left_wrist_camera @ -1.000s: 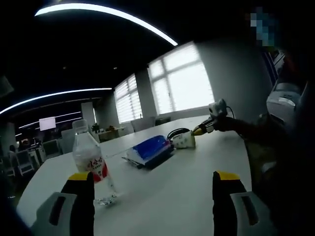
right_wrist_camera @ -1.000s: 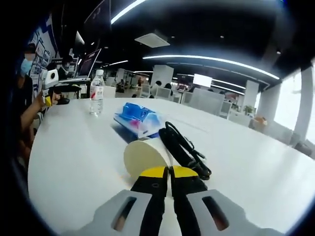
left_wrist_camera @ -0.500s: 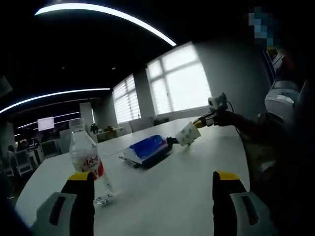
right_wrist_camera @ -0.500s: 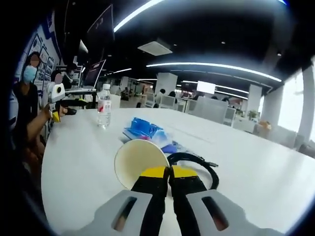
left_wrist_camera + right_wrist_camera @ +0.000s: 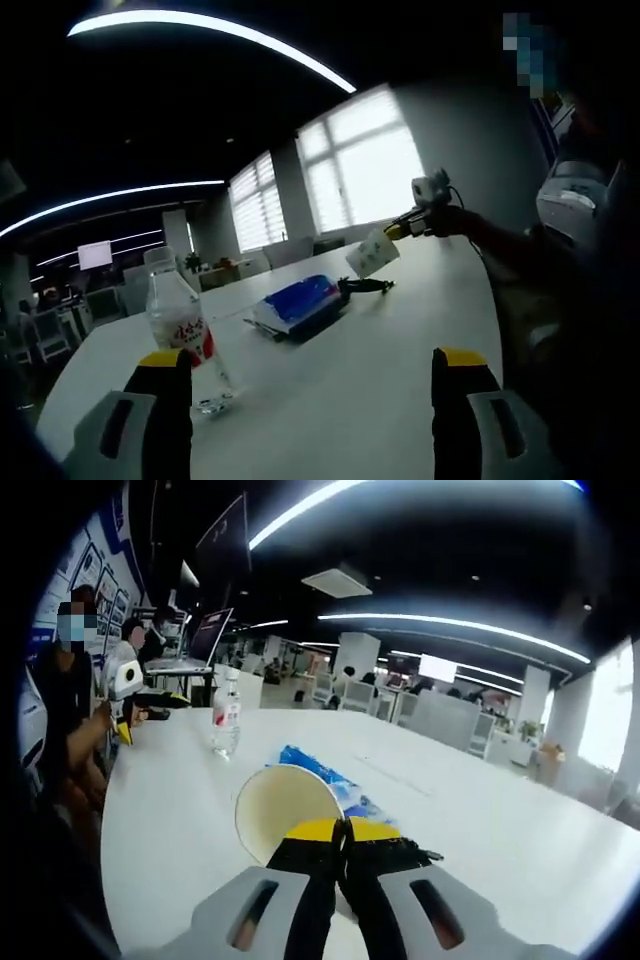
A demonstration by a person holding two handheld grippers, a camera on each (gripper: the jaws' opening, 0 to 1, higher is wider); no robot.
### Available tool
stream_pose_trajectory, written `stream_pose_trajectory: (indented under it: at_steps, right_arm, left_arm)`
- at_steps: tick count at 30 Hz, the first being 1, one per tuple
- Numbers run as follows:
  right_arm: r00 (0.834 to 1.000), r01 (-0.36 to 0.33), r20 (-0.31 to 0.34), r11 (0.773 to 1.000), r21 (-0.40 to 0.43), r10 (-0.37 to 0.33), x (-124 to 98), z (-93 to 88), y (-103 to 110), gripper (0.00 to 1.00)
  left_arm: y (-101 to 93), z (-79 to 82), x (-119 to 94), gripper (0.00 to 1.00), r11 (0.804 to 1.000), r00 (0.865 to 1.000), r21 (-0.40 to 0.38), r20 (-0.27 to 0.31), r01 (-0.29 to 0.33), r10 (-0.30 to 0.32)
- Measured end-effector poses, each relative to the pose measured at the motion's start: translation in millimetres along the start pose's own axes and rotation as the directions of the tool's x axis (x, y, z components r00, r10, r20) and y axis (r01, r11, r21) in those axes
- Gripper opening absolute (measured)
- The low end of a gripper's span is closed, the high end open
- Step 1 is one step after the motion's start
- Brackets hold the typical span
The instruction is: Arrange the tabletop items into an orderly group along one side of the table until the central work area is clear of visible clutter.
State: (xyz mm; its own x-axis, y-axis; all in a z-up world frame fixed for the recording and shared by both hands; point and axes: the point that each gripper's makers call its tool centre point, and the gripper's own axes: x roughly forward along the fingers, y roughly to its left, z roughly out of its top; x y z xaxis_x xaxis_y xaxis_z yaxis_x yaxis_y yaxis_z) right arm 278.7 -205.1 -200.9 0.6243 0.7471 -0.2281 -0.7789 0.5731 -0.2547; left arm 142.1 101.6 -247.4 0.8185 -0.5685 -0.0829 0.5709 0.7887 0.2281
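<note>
Cup: pinched by its rim in the right gripper, held above the table, mouth toward the camera, inside looks empty.
Handling: likely light thin paper, crushable; a gentle rim pinch suits.
Left gripper: jaws wide, empty.
Bottle: at 9 o'clock by the left jaw, upright, capped; contents unclear.
Pack: blue, at 12.

Dim room, blown-out windows, glaring ceiling strips, seemingly soft focus, fisheye-warped edges
</note>
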Motion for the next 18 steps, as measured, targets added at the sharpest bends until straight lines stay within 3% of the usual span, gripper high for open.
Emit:
stream_pose_trajectory:
  at_steps: [10,18]
  right_arm:
    - [0.993,-0.113,-0.049,0.991,-0.067,0.109,17,25.4,10,0.0]
    - [0.97,-0.227,-0.118,0.968,-0.106,0.214,42,43.0,20,0.0]
  left_arm:
    - [-2.6,2.0,0,1.0,1.0,1.0,0.0,0.004,0.005,-0.005]
    - [-7.0,3.1,-1,1.0,1.0,1.0,0.006,0.003,0.014,-0.014]
